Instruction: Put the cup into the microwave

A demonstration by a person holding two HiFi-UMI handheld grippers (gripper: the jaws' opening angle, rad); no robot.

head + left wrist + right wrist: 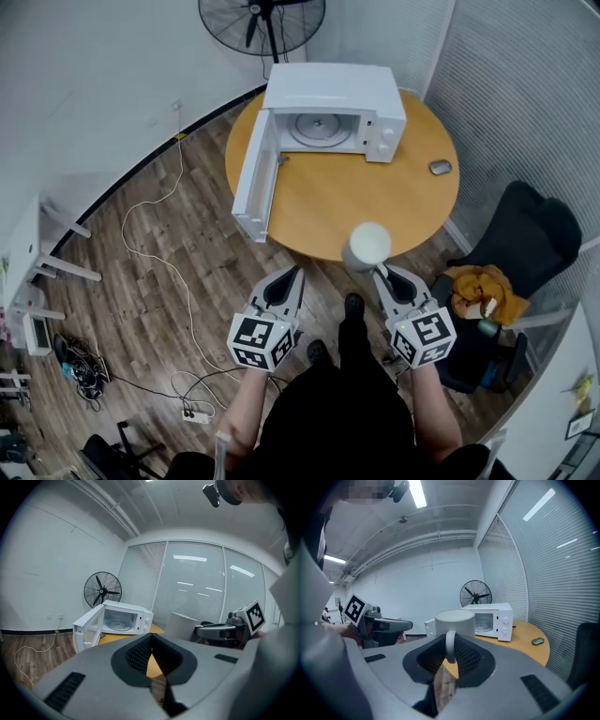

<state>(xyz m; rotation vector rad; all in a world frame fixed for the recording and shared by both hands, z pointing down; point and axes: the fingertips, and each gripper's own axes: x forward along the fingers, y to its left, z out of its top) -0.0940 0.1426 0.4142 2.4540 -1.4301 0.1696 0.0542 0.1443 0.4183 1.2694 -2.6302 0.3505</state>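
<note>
- Right gripper view alone shows the right gripper [450, 641] clamped on the handle [450, 648] of the cup [454, 619].
- Head view places the cup above the table [337, 202] edge, outside the open microwave [334, 92].
- Left gripper [151, 638]: jaws together, empty.

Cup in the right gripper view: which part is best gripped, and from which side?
The handle, from the side nearest the right gripper, with one of the jaws on each side of it, as it is held here. The handle is a thin upright loop pointing back at the gripper, while the body of the cup looks too wide for the jaws.
</note>
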